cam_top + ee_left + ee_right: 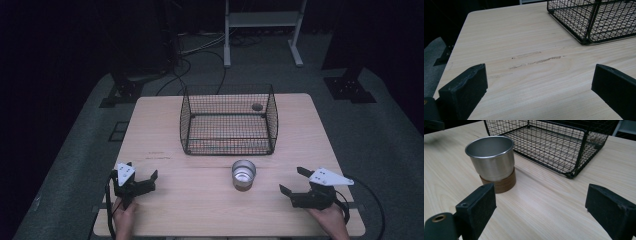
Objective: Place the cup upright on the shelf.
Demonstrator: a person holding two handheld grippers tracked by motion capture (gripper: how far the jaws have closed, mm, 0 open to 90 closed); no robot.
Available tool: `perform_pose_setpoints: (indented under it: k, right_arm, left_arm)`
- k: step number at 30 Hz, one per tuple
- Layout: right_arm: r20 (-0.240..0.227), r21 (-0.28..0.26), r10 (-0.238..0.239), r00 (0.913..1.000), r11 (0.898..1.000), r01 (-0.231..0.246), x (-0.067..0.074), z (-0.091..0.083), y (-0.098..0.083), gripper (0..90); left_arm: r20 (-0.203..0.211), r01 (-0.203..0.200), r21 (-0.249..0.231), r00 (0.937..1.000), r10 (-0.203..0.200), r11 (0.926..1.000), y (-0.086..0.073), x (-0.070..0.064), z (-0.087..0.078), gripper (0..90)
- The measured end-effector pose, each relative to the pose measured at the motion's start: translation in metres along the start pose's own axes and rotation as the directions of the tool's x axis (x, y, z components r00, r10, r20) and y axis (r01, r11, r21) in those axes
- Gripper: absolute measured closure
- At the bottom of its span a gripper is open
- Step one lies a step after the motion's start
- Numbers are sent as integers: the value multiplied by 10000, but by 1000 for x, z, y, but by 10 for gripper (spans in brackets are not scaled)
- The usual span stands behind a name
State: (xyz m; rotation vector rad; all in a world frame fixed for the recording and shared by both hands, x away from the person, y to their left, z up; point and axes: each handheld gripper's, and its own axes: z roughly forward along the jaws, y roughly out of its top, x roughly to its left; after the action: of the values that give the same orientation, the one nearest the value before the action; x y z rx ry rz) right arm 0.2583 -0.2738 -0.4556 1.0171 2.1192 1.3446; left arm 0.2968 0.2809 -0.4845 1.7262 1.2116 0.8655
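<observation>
Work in hand: the right gripper [294,186] is pointing toward the metal cup [243,174], which looks like the thing to be picked up, probably for the wire basket [228,120].
Cup position: it is standing upright at the middle near part of the table [165,120], just near of the basket and apart from it, left of the right gripper.
Right jaws: they are standing wide open and holding nothing, well clear of the cup.
Left jaws: the left gripper [141,180] is resting near the left near edge, jaws spread wide and empty.
Risk, tipping: the cup is sitting on a brown wooden base [499,183]; a jaw nudging the rim could be pushing it over or off that base.
Risk, slipping: the smooth, tapered metal wall may be sliding out of a shallow or off-centre grip.
Risk, snagging: a low carry could be catching the basket's near rim.
Right gripper view: it is showing the wooden base under the cup and the cup's hollow inside.
High view: it is showing a small dark object [257,106] at the basket's far right corner.
Left gripper view: it is showing scuff marks [535,60] on the wood.
</observation>
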Motion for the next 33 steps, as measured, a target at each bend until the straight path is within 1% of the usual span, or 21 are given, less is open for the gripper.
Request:
perform_pose_setpoints:
  k: [4,6,7,9,17,18,20,24,28,31,33]
  right_arm:
    - [-263,-9,-114,9996,9999,114,5,2,4,90]
    - [-298,71,-268,9992,9996,271,8,3,6,90]
    - [-315,183,-433,9986,9989,439,11,5,8,90]
    - [-332,217,-483,9983,9986,490,12,6,9,90]
    - [-694,469,-658,9954,9965,692,21,14,13,90]
    - [-798,545,-772,9938,9952,817,23,16,16,90]
    - [-823,549,-816,9933,9948,863,24,16,17,90]
    - [-1051,530,-974,9897,9932,1033,29,19,24,90]
    - [-1256,659,-1062,9864,9912,1151,33,24,27,90]
    - [-1318,762,-1184,9842,9887,1292,36,29,30,90]
    - [-1368,823,-1185,9835,9880,1305,38,31,31,90]
  left_arm:
    - [5,-17,-23,10000,17,10000,0,-1,0,0]
    - [-1,7,-39,10000,-7,10000,0,0,0,0]
    - [2,-1,-13,10000,1,10000,0,0,0,0]
    - [3,4,-1,10000,-4,10000,0,0,0,0]
    - [12,-1,-12,10000,1,10000,0,0,0,0]
    - [10,1,-11,10000,-1,10000,0,0,0,0]
    - [9,6,-12,10000,-6,10000,0,0,0,0]
    - [7,-5,-45,10000,5,10000,0,-1,0,0]
    - [3,-2,-18,10000,2,10000,0,0,0,0]
    - [2,13,-31,10000,-13,10000,0,0,0,0]
    - [5,5,-21,10000,-5,10000,0,0,0,0]
